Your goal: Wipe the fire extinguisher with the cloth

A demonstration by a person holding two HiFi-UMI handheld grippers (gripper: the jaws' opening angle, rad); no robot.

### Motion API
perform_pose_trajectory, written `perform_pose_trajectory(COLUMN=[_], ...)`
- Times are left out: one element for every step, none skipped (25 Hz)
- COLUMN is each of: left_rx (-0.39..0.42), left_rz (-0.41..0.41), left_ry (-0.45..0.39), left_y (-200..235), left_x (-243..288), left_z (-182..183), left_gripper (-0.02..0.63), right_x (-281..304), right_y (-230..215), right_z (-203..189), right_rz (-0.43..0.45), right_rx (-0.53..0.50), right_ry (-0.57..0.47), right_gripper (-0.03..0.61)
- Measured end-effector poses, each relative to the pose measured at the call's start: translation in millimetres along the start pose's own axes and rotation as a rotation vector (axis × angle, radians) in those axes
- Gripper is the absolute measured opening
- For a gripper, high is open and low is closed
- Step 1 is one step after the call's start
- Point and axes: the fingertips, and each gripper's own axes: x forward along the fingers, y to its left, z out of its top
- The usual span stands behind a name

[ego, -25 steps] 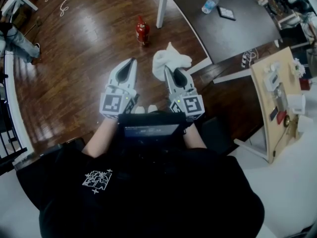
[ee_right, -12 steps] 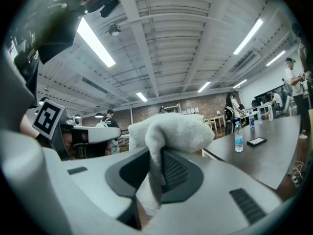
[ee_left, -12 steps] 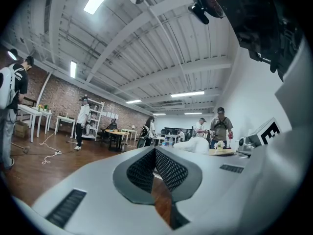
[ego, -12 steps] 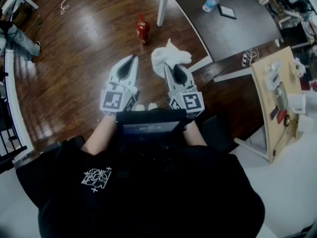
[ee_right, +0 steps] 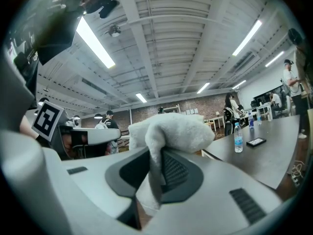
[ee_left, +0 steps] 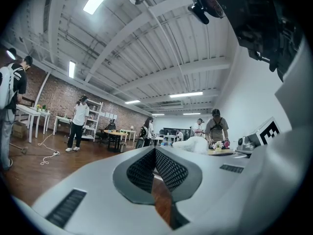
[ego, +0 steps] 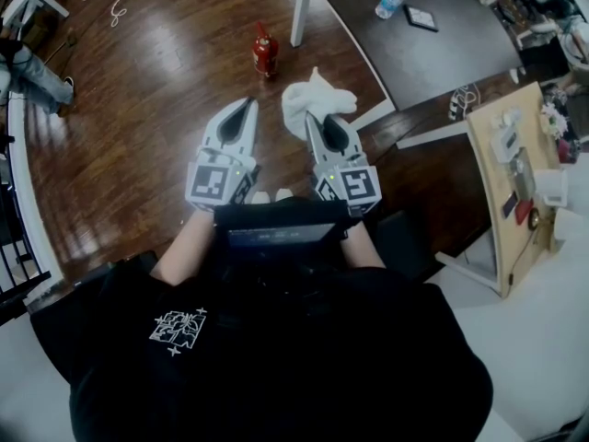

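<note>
- While the red fire extinguisher stands upright on the wooden floor, both grippers hover well short of it.
- The right gripper pinches the white cloth, which bunches beyond its jaws.
- The left gripper has its jaws pressed together, empty.

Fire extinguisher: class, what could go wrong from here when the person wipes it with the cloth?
1. The extinguisher stands free, and the left gripper is shut and empty, not steadying it; a wipe could tip it.
2. The right gripper pinches only a fold of the cloth; rubbing may pull it out.
3. The table leg stands close by and may block a gripper.
</note>
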Motion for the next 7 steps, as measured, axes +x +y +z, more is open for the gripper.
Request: perform_pose_trajectory(left_rx=[0.000, 0.000, 0.000, 0.001, 0.002, 0.003, 0.005], left_rz=[0.000, -0.001, -0.001, -0.002, -0.002, -0.002, -0.002], left_ry=[0.001, 0.001, 0.000, 0.000, -0.001, -0.001, -0.002], left_y=[0.2, 0.3, 0.2, 0.2, 0.3, 0.5, 0.7], left_x=[-0.1, -0.5, -1.1, -1.7, -2.2, -2.7, -3.2], left_z=[-0.7, -1.1, -1.2, -1.1, -0.8, -0.5, -0.2], left_gripper=[0.000, 0.000, -0.002, 0.000, 0.000, 0.000, 0.000], right_x=[0.0, -0.1, -0.2, -0.2, -0.1, 0.1, 0.4], right_y=[-0.3, -0.5, -0.4, -0.1, 0.2, 0.6, 1.0], right_z=[-0.4, -0.7, -0.8, -0.5, -0.1, 0.5, 1.0], right_rz=[-0.001, -0.002, -0.003, -0.004, -0.004, -0.004, -0.004], right_rx=[0.000, -0.001, -0.001, -0.002, -0.002, -0.003, -0.003], right_ry=[-0.001, -0.001, -0.001, -0.001, -0.002, -0.003, -0.004], right_gripper=[0.078, 0.078, 0.078, 0.078, 0.078, 0.078, 0.078])
